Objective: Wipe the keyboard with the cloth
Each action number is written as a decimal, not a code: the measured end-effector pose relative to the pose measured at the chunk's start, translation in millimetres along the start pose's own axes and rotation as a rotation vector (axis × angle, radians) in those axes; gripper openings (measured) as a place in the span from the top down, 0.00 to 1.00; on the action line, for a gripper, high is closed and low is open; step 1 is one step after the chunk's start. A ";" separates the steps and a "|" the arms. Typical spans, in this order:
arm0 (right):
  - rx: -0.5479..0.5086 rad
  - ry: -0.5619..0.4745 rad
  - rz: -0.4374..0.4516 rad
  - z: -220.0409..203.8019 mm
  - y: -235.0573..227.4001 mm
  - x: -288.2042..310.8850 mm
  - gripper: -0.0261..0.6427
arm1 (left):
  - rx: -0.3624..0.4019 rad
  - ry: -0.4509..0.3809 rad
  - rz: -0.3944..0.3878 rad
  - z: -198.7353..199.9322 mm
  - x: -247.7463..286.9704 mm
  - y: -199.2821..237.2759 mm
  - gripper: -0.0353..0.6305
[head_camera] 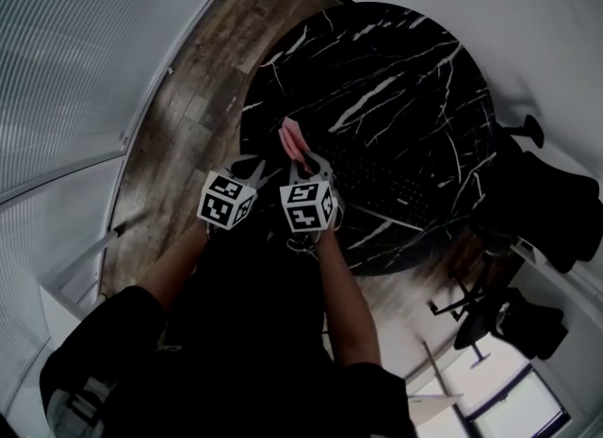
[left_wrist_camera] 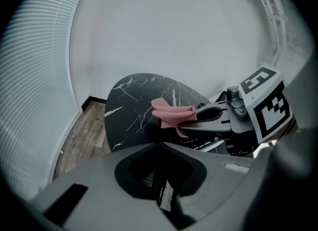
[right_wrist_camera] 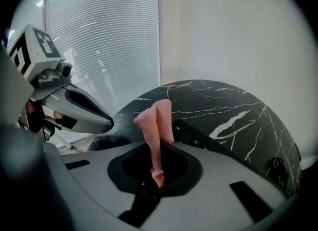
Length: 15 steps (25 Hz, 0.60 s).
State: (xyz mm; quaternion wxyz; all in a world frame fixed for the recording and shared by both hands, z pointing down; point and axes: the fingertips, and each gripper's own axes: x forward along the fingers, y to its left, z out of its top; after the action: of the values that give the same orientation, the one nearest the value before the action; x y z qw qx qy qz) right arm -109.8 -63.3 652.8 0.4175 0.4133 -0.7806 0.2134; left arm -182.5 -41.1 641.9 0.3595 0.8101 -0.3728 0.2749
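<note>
Grips the pink cloth [head_camera: 293,137] in the right tool [head_camera: 304,157], folded and upright, over the black marble bench [head_camera: 377,59] — near the end of the dark keyboard [head_camera: 382,182]. Holds the left tool [head_camera: 250,166] close alongside, jaws together on nothing.

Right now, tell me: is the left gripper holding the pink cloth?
No, the cloth sits pinched in the right gripper; the left gripper holds nothing.

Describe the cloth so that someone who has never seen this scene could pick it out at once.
Find the round black marble table with white veins. At its near edge, the right gripper has its jaws shut on the cloth, which sticks out past them. It is the only pink, soft thing; the keyboard beside it is black.
</note>
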 end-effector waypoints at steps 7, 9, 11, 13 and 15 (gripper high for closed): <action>-0.008 0.005 0.054 -18.3 23.1 -11.4 0.95 | -0.003 0.009 0.025 -15.4 -8.9 -13.2 0.95; -0.006 0.009 0.074 -25.6 29.9 -15.1 0.95 | -0.011 0.008 0.032 -19.5 -11.8 -18.0 0.95; 0.003 0.010 0.093 -32.8 35.4 -18.8 0.95 | -0.017 0.010 0.039 -25.1 -14.9 -22.8 0.95; 0.015 0.016 0.110 -39.8 39.5 -22.5 0.95 | -0.018 0.013 0.047 -30.6 -17.6 -27.3 0.95; 0.029 0.024 0.128 -47.9 42.9 -24.5 0.95 | -0.020 0.015 0.054 -36.0 -19.6 -31.2 0.95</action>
State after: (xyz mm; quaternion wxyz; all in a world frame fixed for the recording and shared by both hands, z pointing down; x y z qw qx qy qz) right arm -114.8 5.0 659.8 0.4064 0.3661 -0.7970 0.2560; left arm -175.0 9.7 637.3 0.3628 0.7940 -0.3945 0.2869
